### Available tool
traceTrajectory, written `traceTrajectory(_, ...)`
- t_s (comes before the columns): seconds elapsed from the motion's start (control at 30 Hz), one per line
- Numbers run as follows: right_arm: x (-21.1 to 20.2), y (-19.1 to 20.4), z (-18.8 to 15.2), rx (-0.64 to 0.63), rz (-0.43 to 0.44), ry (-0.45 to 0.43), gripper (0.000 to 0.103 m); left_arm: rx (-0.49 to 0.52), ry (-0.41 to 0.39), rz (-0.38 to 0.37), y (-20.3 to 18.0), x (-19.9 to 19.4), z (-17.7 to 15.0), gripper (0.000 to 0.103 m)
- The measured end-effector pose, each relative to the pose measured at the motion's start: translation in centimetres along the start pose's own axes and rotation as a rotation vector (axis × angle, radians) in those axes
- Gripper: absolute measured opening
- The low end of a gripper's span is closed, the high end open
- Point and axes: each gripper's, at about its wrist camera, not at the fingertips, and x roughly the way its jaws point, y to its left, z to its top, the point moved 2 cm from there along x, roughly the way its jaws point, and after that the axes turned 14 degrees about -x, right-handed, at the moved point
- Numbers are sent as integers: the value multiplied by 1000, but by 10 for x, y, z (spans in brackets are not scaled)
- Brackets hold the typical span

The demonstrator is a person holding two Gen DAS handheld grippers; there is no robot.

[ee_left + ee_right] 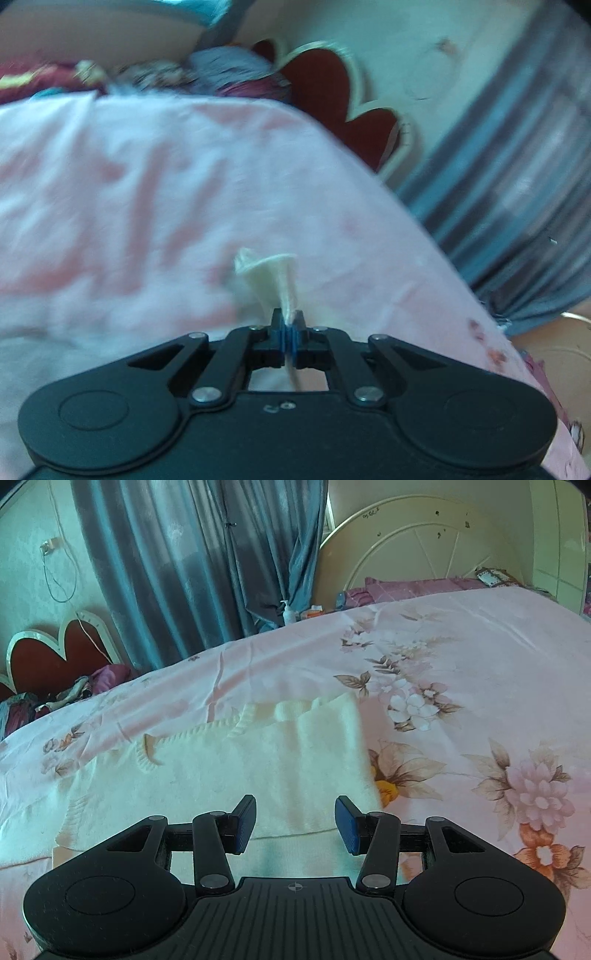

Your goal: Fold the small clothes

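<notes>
Pink floral bedsheet (461, 657), blue curtains (192, 561), red heart-shaped headboard (40, 661), cream bedframe (417, 542)

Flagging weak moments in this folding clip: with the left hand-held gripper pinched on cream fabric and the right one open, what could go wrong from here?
1. The left hand-held gripper is shut on only a thin tuft of the cream garment; a pull could slip it free.
2. The right hand-held gripper hangs open over the cream garment without gripping, so a one-sided pull may skew the fold.
3. The left wrist view is blurred, so the grasp point is uncertain.
</notes>
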Motion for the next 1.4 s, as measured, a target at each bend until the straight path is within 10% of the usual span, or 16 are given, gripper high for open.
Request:
traceTrajectory(0.17, -4, -14, -5, 28, 1, -7, 48, 123, 29, -161, -78, -18, -37, 3)
traceTrajectory(0.4, -6, -30, -7, 73, 19, -23, 48, 442, 202, -353, -210, -44, -170, 3)
traceTrajectory(0.73, -23, -58, -7, 146, 57, -55, 48, 759, 443, -412, -292, -32, -344, 5)
traceTrajectory(0.87, -27, -68, -8, 176, 80, -52, 48, 804, 580, -465, -293, -42, -390, 50)
traceTrajectory(0.97, -25, -70, -7, 196, 121, -50, 48, 849, 479, -471, -282, -68, -387, 65)
traceTrajectory(1.2, 9, -32, 2, 219, 311, -25, 48, 750, 277, -319, -216, -91, -294, 61)
traceTrajectory(1.4, 62, 5, 5, 222, 385, 75, 48, 643, 335, -165, -157, -71, -247, 56)
